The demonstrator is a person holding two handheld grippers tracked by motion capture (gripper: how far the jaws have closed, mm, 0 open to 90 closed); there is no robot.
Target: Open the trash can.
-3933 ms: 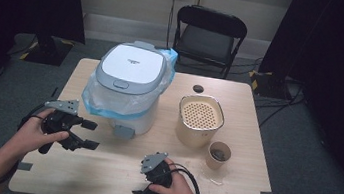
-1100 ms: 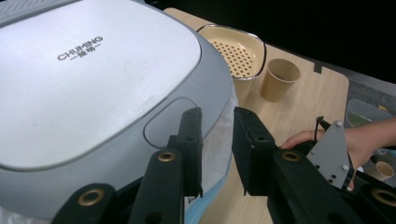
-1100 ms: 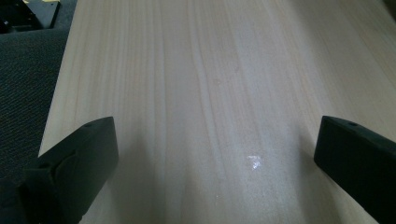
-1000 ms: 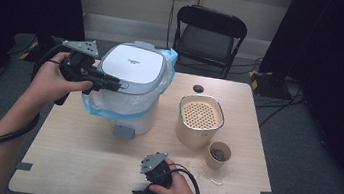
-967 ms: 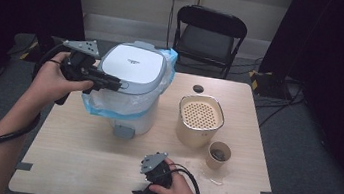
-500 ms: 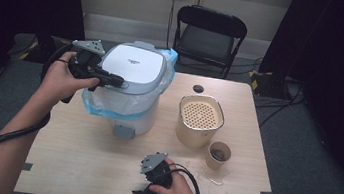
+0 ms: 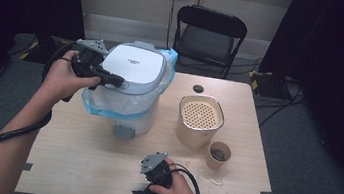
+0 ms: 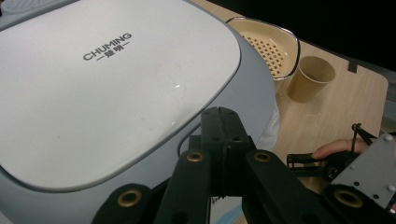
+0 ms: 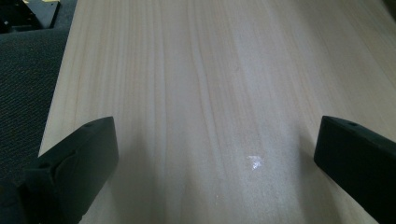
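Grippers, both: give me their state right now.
Left gripper: shut, nothing between the jaws, tips at the bin lid.
Right gripper: open, empty, over the table.

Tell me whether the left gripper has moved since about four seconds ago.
Yes. The left gripper has risen from the table to the bin lid, its jaws just closed, nothing between them.

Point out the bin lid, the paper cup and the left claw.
bin lid [image 7: 132, 66], high view, middle of its white top.
paper cup [image 7: 218, 155], high view, its rim.
left claw [image 8: 223, 123], left gripper view, tips pressed together.
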